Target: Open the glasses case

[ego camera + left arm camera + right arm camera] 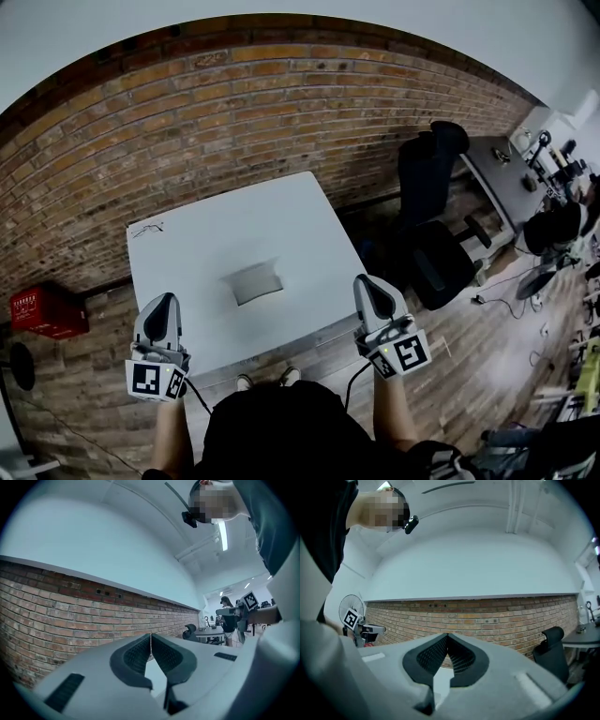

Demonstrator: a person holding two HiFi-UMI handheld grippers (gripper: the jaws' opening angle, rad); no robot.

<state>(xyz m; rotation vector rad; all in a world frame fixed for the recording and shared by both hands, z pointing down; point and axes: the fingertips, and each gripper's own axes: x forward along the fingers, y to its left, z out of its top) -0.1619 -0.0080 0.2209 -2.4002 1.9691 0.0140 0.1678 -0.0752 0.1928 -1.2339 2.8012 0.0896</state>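
From my remote seat the biggest thing in the head view is the brick wall (234, 103), which curves across the whole top of the picture, with wooden floor (487, 375) below it on the right. A white table (216, 234) stands square against that wall. To its right are two black office chairs (436, 216) and a grey desk (502, 178) with clutter on it that is too small for me to name. A red crate (47, 312) sits on the floor to the table's left. The left gripper (165, 302) is held over the table's near left corner and the right gripper (369, 283) over its near right edge, each carrying its marker cube and aimed roughly level toward the bricks. In the left gripper view the two dark ribbed pads meet tip to tip with nothing caught between them, so that claw is closed and empty. The right gripper view shows the same: pads pressed together, holding nothing. The glasses case (256, 282), small and grey, lies flat near the middle of the table. It sits between the two grippers, farther in toward the wall, and is well apart from both. It looks closed from here.
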